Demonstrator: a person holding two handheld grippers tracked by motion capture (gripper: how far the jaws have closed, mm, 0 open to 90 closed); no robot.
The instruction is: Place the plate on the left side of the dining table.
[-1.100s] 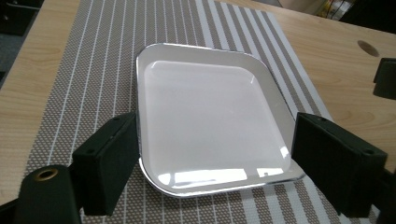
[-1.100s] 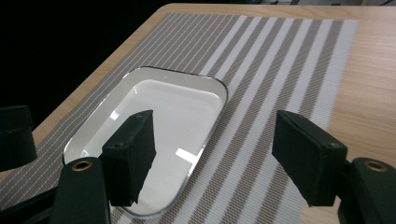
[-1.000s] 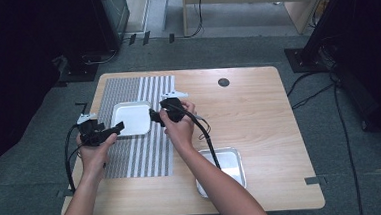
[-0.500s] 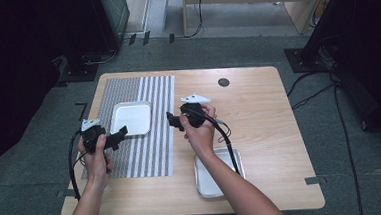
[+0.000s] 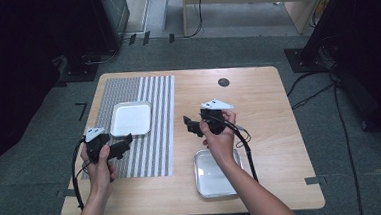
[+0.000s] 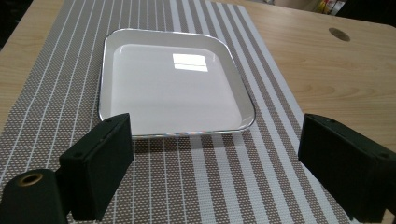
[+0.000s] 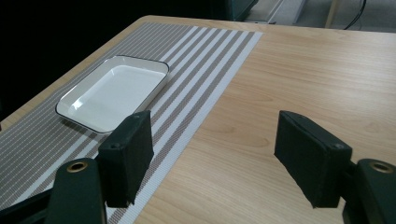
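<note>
The worktop [image 5: 258,98] carries a striped mat [image 5: 158,139] under the left tool [image 5: 126,144]. A white tray [image 6: 173,88] lies on the mat just ahead of that tool. A metal tray [image 5: 215,173] sits behind the right tool [image 5: 188,126]. Both tools' jaws stand apart, empty.

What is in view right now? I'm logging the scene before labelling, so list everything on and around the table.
table: one, light wood, centre
striped placemat: one, grey and white, table's left part
white tray: one, dark-rimmed, empty, on the placemat
metal tray: one, silvery, near edge, right of the placemat
round grommet: one, dark, far edge
cables: several, black, floor at right
left gripper: black, open, over the placemat
right gripper: black, open, above bare wood
</note>
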